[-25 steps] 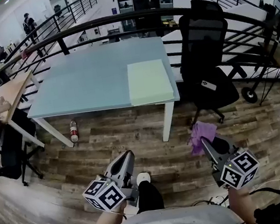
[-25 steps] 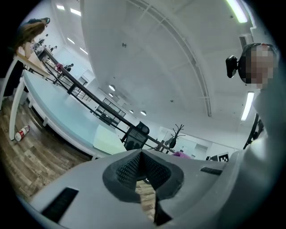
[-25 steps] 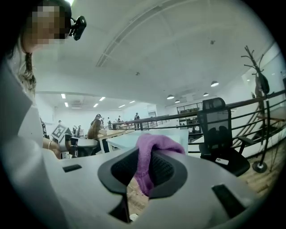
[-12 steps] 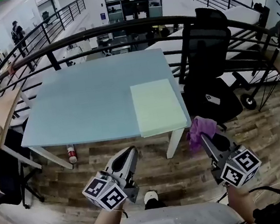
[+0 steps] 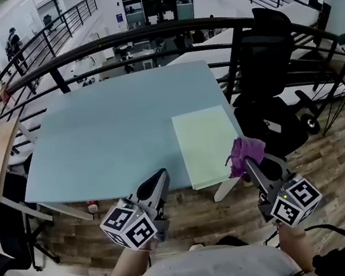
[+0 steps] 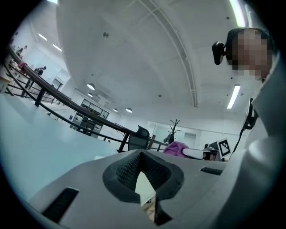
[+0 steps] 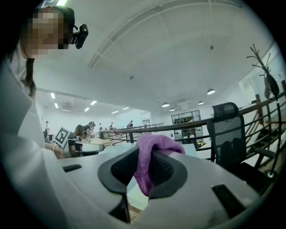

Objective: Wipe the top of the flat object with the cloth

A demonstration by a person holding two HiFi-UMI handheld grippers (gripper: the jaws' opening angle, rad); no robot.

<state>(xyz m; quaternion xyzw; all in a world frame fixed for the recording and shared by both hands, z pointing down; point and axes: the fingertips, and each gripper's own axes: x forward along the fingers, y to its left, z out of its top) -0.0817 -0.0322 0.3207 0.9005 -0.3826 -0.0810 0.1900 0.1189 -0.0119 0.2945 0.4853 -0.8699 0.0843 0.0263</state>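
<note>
Clamped in the jaws of the right gripper [image 7: 142, 173], a purple cloth [image 7: 152, 154], bunched over the tips. Pressed together with nothing between, the jaws of the left gripper [image 6: 142, 170]. Just ahead of and between both pairs, a pale green flat object [image 5: 207, 145] at the near right edge of the light blue tabletop [image 5: 108, 137]; beyond the right jaws, a black office chair [image 5: 263, 56].

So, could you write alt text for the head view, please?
Seen from above, a person holds two grippers before a pale blue table: the right gripper is shut on a purple cloth, the left gripper is shut and empty. A pale green flat sheet lies at the table's near right corner; a black office chair stands to the right.
</note>
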